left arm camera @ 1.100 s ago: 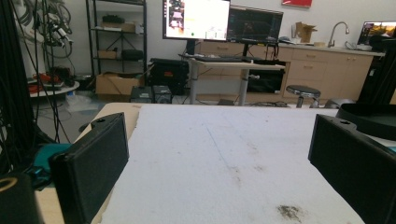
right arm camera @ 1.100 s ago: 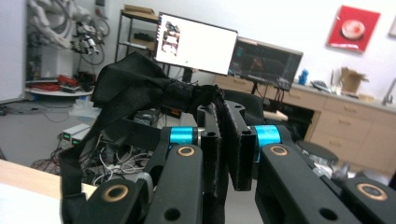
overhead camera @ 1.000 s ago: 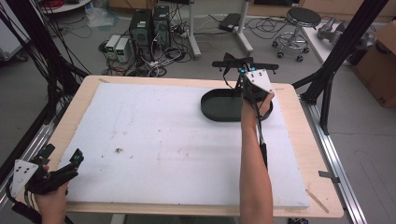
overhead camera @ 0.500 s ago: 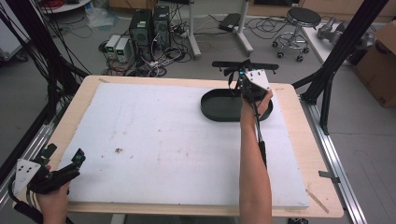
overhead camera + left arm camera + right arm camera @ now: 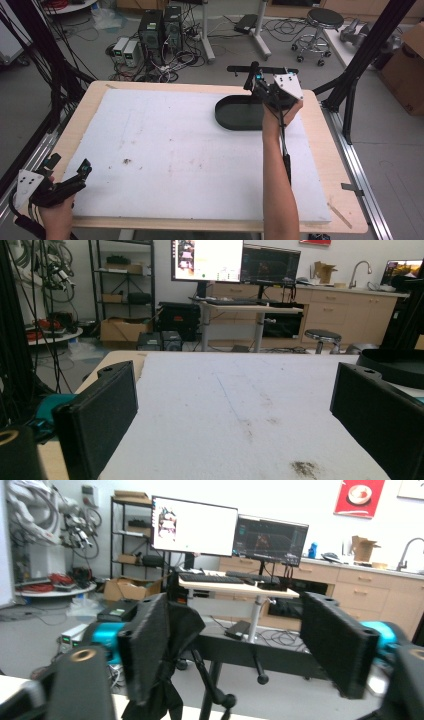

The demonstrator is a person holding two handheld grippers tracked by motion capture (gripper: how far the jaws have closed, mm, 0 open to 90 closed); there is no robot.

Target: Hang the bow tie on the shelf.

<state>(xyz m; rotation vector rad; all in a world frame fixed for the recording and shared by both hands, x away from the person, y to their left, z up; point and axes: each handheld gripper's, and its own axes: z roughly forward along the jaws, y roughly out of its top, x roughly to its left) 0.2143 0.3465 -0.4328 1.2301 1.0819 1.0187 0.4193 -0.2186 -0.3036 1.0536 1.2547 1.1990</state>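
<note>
My right gripper (image 5: 252, 79) is held up over the far right of the table, above the back edge of a black oval tray (image 5: 235, 115). Its jaws have just been opening and now stand wide apart in the right gripper view (image 5: 240, 640). A limp black piece, like cloth (image 5: 172, 655), hangs against the left jaw; the pads do not press on it. My left gripper (image 5: 69, 165) rests at the table's front left corner. It is open, with nothing between the jaws (image 5: 235, 405). The tray (image 5: 395, 365) lies far to its right.
A white foam sheet (image 5: 190, 150) with a few dark crumbs (image 5: 126, 161) covers the wooden table (image 5: 320, 165). A black stand with a crossbar (image 5: 262, 70) is just behind the table. Computers, cables and a stool sit on the floor beyond.
The right gripper has lifted slightly over the tray's far edge, and its jaws have spread apart. The left hand has stayed put.
</note>
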